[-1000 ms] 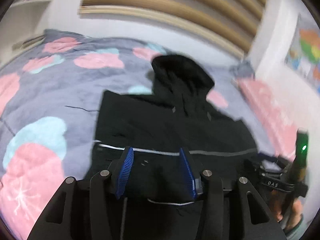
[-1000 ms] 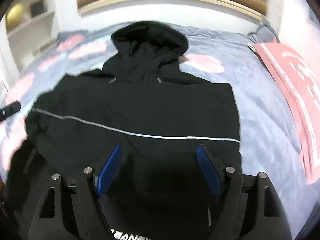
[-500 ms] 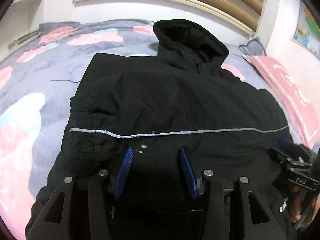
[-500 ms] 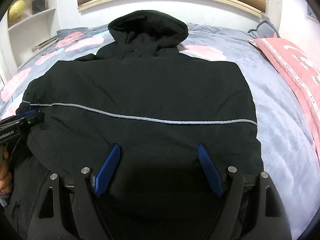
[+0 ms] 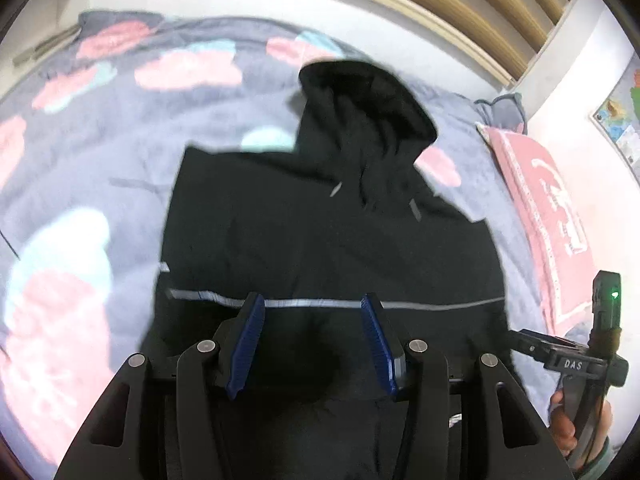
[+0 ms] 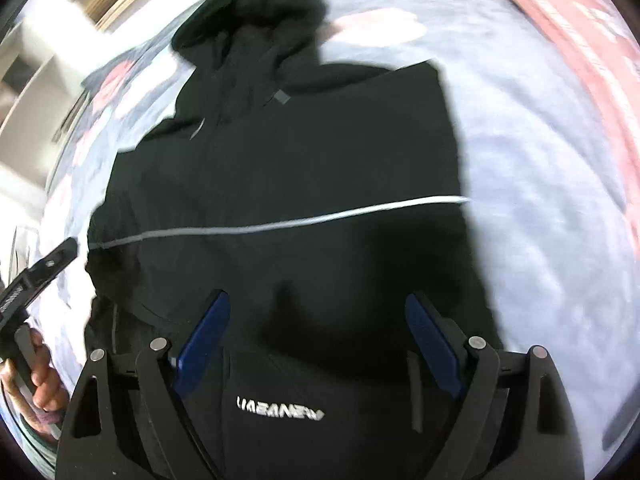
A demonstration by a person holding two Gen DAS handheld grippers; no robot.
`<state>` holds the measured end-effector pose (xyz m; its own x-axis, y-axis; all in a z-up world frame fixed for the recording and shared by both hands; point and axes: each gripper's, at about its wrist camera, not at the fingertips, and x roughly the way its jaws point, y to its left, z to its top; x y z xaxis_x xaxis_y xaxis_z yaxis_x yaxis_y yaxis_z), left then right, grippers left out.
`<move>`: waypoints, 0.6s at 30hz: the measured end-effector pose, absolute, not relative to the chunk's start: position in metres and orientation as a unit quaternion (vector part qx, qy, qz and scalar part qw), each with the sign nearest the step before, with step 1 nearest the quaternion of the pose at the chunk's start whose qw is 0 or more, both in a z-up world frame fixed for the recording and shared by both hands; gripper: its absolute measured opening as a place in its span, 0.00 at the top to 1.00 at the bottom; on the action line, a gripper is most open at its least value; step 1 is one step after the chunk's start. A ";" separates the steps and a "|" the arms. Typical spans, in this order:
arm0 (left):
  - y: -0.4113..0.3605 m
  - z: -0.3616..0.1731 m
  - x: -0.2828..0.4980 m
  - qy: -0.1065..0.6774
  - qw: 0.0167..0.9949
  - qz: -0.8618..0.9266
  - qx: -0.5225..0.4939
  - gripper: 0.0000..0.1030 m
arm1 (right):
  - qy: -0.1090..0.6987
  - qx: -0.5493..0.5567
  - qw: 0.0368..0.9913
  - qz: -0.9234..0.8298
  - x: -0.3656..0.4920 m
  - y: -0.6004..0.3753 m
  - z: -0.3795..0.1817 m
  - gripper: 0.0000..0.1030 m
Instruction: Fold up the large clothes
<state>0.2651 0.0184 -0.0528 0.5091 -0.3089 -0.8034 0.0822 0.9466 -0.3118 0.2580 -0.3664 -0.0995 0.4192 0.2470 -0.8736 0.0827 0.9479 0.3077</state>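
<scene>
Your jacket (image 5: 332, 240) lies flat on the bed (image 5: 100, 152), hood toward the headboard (image 5: 400, 4) and hem toward you, probably so the body stays spread while you choose fold lines. You hold the left gripper (image 5: 312, 336) over the hem just below the jacket's reflective stripe (image 5: 320, 303), jaws moderately apart and empty, and the right gripper (image 6: 318, 340) over the hem near the printed logo (image 6: 280, 403), jaws wide and empty. Around the jacket is a grey fleece cover with pink and teal blotches, a pink pillow (image 5: 548, 216) to its right, and white walls behind the slatted headboard.
</scene>
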 end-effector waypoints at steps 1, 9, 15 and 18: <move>0.018 -0.044 0.267 0.481 0.861 -0.116 -0.118 0.50 | 0.536 0.162 0.827 0.047 0.259 -0.373 -0.093 0.12; 0.010 0.045 0.287 0.438 0.882 -0.133 -0.109 0.50 | 0.486 0.225 0.843 0.043 0.284 -0.414 -0.004 0.12; 0.002 0.077 0.334 0.411 0.897 -0.133 -0.096 0.40 | 0.456 0.195 0.867 0.047 0.327 -0.406 0.036 0.12; 0.002 0.074 0.371 0.415 0.895 -0.130 -0.095 0.38 | 0.457 0.182 0.870 0.045 0.356 -0.401 0.037 0.12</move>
<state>0.3707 0.0017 0.0744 0.6211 -0.3107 -0.7195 0.1536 0.9485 -0.2770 0.3565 -0.4013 0.0372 0.5782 0.2443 -0.7785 0.0878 0.9300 0.3570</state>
